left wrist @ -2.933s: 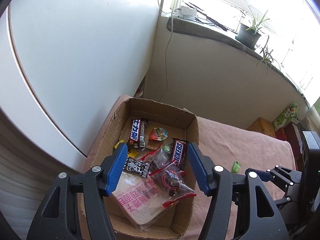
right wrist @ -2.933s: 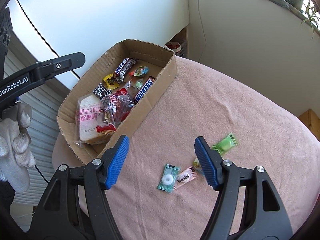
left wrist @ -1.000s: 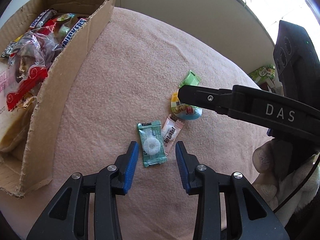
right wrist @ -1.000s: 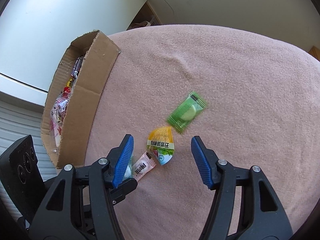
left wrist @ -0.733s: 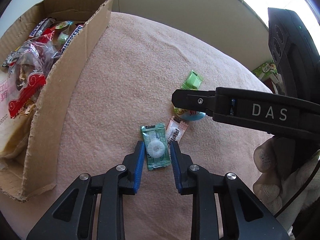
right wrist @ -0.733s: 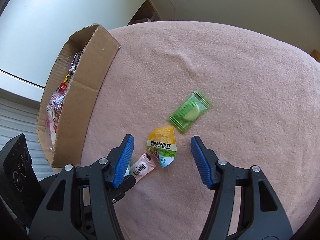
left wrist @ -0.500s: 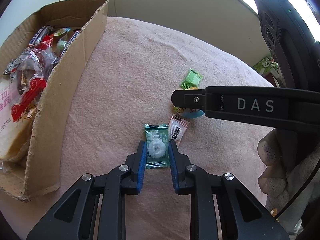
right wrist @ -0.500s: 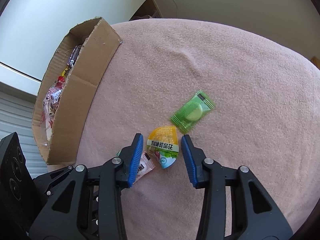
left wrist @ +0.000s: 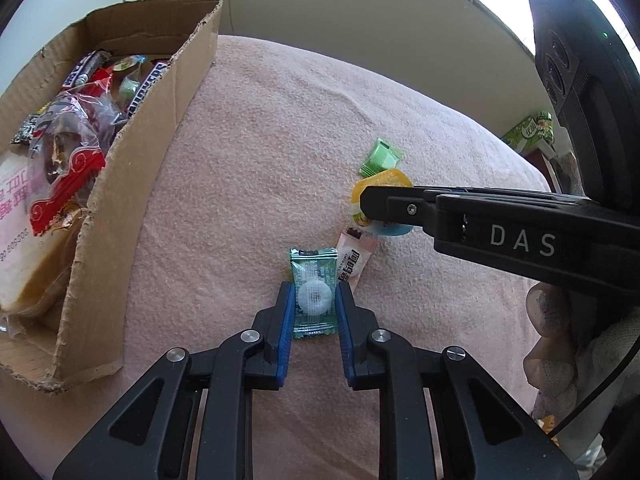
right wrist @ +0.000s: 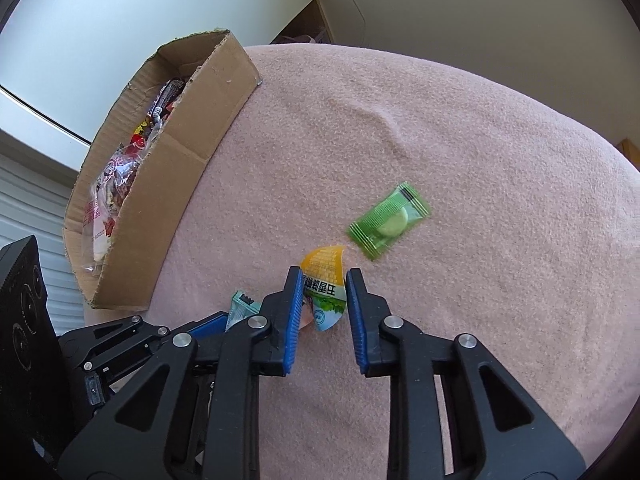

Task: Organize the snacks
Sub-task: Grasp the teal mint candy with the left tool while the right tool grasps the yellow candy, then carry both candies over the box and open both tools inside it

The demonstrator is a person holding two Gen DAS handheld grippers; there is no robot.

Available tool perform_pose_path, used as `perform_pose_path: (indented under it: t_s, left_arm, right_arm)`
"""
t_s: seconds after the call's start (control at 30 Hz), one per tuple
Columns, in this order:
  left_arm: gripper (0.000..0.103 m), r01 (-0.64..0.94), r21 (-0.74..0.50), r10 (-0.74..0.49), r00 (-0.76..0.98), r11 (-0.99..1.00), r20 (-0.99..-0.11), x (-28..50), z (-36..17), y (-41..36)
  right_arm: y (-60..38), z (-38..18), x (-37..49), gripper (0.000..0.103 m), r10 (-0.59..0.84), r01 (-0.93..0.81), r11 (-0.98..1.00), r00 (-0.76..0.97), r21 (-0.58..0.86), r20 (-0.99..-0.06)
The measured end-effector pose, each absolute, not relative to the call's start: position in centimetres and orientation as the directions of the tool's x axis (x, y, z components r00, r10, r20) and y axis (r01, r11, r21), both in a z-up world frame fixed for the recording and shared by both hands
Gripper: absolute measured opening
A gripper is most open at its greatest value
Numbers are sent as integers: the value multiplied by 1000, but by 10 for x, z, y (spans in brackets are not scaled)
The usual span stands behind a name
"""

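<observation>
— Where do we stand with the left gripper [left wrist: 313,295]?

— We have its blue pads pressed on both long edges of the teal mint packet [left wrist: 313,292], which lies flat on the pink blanket [left wrist: 260,152] with its top end sticking out past the fingertips.

— And the right gripper [right wrist: 322,280]?

— We have it clamped on the yellow-topped jelly cup [right wrist: 325,288], whose yellow end pokes out ahead of the pads. Its lid carries Chinese characters that we cannot make out. From the left wrist view that gripper's arm reads "DAS" in white letters.

— What else lies loose?

— We count four small snacks on the blanket: the two we hold, a pink-and-white sachet [left wrist: 354,257] touching the mint packet's right side with print too small to read, and a green wrapped candy [right wrist: 389,220] just beyond the jelly cup, apart from it.

— And the cardboard box [left wrist: 132,184]?

— It sits to our left on the blanket — well apart from both grippers. Inside we see a bread pack with pink characters, a clear bag with red trim, and at least two dark candy bars; their lettering is only partly visible.
</observation>
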State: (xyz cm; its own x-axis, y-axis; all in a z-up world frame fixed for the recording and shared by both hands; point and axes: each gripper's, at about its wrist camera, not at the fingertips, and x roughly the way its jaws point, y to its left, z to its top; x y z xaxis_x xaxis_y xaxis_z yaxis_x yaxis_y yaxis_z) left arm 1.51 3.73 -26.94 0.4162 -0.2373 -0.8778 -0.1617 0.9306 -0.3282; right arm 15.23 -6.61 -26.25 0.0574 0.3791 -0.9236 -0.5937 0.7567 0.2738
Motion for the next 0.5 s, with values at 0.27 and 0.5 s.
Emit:
perform_pose_path:
  t_s: [0.27, 0.5]
  left_arm:
    - [19, -153, -349, -249, 449, 925, -858, 8, -253, 52]
    - [19, -157, -351, -232, 502, 923, -834, -2, -227, 70]
  right_arm:
    - [-86, -244, 150, 23, 406, -585, 760, 87, 283, -910]
    - [-89, -218, 153, 23, 436, -593, 751, 114, 291, -893]
